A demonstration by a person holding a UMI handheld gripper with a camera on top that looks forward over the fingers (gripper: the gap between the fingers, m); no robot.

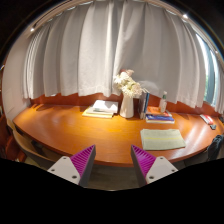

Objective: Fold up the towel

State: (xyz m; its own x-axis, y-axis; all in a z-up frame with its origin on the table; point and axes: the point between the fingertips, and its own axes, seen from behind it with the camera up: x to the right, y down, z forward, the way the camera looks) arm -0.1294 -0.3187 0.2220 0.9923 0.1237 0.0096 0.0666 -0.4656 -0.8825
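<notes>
— What do you have in front of you?

— I see my gripper [113, 163] held above the near edge of a curved wooden surface [70, 130]. Its fingers stand apart with nothing between them; the purple pads [85, 158] face each other across an empty gap.

— Where is the towel?

— The towel [162, 139] lies flat on the surface, pale green, just beyond the right finger and a little off to that side. It looks like a neat rectangle. I am not touching it.

— Anything else on the surface?

— Further back, near the middle, I see a dark holder with pale flowers [127, 83] rising from it. To its left lies an open book [102, 107], white pages up. To its right stands a small bottle [164, 102], with a blue book [159, 118] lying flat near its foot. A small red item sits at the far right edge; I cannot tell what it is.

— And behind?

— White curtains [90, 55] hang along the whole back, behind the surface.
</notes>
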